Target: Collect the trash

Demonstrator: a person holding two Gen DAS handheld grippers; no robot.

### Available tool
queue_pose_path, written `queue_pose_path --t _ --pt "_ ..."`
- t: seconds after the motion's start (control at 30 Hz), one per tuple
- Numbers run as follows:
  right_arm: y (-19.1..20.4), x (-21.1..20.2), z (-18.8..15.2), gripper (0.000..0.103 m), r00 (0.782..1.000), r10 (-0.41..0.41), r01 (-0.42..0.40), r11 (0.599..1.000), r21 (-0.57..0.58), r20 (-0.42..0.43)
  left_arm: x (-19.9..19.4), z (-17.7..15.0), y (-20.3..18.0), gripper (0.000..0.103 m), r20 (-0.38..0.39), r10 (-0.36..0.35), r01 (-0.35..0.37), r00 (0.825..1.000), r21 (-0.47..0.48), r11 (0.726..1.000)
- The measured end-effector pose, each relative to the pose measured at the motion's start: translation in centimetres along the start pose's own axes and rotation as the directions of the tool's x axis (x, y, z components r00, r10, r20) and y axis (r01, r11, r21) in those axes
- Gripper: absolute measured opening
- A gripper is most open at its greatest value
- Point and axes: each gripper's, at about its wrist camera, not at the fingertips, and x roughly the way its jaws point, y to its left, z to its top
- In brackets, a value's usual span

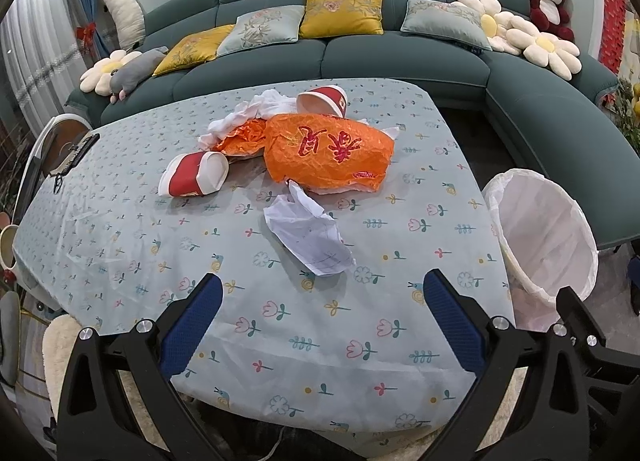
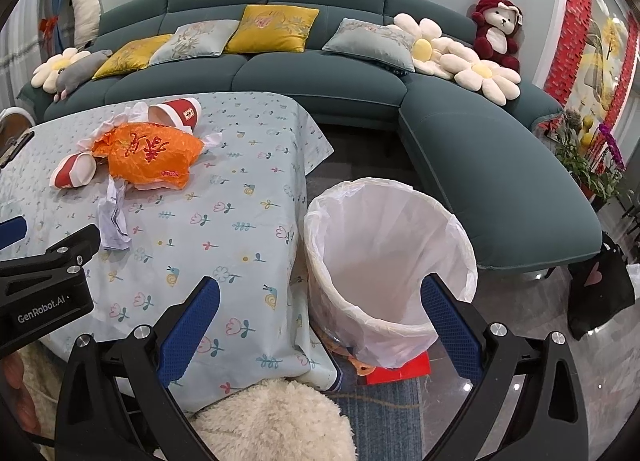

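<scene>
Trash lies on the flowered tablecloth: an orange snack bag, two tipped red paper cups, one near and one far, white tissue and a crumpled white paper. A bin with a white liner stands on the floor right of the table. My left gripper is open and empty over the table's near part, short of the paper. My right gripper is open and empty, above the bin and the table corner. The orange bag and paper show at left in the right wrist view.
A teal corner sofa with cushions and plush toys runs behind and to the right of the table. A remote lies at the table's left edge. A fluffy white seat and a red box sit near the bin's base.
</scene>
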Motion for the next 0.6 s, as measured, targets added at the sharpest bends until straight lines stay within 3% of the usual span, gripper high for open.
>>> queue_pose_path --t 0.6 --pt "0.24 -0.96 0.21 0.096 1.0 -0.01 0.01 1.0 -0.007 0.018 -0.74 0.22 0.45 0.096 0.014 -0.005 0.005 1.0 0.001 1.0"
